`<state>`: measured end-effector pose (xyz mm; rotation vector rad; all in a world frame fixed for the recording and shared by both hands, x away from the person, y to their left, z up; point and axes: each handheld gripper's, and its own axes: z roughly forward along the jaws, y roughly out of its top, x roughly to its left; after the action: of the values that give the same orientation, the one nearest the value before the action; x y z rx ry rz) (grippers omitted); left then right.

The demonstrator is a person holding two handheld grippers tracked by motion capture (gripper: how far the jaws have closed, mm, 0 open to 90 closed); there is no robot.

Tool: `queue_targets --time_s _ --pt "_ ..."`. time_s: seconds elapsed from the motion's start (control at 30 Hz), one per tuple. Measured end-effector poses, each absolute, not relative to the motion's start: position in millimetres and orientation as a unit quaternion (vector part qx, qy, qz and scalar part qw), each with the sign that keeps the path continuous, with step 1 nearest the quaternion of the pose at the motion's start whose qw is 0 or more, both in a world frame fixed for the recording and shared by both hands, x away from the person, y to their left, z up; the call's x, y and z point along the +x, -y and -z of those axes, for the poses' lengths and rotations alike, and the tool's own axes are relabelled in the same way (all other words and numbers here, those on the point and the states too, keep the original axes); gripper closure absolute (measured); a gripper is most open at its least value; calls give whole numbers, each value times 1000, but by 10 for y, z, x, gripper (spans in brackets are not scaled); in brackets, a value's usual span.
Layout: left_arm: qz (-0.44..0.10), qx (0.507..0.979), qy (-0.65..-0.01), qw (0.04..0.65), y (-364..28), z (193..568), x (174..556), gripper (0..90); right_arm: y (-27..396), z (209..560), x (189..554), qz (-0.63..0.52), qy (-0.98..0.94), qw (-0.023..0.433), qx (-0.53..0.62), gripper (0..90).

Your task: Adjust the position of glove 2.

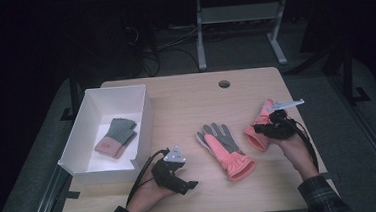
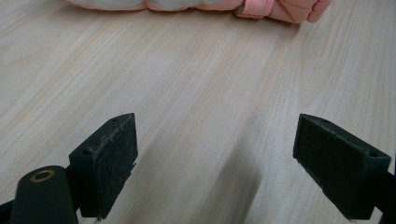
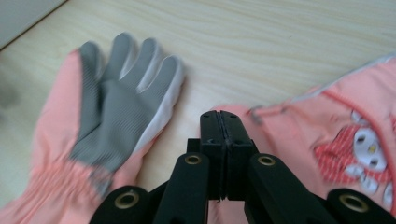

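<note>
I read no brand on either glove. My right hand-held gripper (image 3: 219, 122) is clenched on the pink glove (image 1: 260, 126) near the bench's right edge, fingers pointing toward the far edge; my left hand-held gripper (image 2: 215, 158) is released.

Looks like a lab or test room, dimly lit. Light wood table (image 1: 185, 101) w/ a cable hole (image 1: 224, 84), grey carpet floor, loose black cables (image 1: 147, 53) behind it, and metal legs of another desk (image 1: 240, 27) at the back.
</note>
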<state>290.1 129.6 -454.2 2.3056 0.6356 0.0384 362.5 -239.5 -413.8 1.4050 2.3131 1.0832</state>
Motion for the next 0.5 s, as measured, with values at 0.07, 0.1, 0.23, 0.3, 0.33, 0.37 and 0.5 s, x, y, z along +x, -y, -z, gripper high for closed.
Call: queue_targets --time_s 0.07,0.1,0.23,0.3,0.33,0.37,0.5 --pt "-15 897 -247 367 -1294 4536 2905 134 2384 4141 3723 -371 -785 115 483 897" --pt "-15 899 -244 364 -1296 4534 2910 135 2358 4147 3807 -364 -785 115 488 898" --pt "-13 899 -243 363 -1285 4545 2914 135 2277 4203 3998 -351 -788 115 493 898" --pt "-13 898 -246 364 -1288 4545 2909 135 2246 4242 4065 -348 -788 111 496 898" --pt "-13 897 -247 365 -1290 4547 2907 135 2231 4282 4105 -339 -792 114 494 898" --pt "-13 898 -247 365 -1294 4546 2906 135 2223 4295 4111 -334 -792 111 498 899" --pt "-13 899 -244 363 -1313 4536 2914 136 2230 4335 4078 -323 -798 109 497 899"
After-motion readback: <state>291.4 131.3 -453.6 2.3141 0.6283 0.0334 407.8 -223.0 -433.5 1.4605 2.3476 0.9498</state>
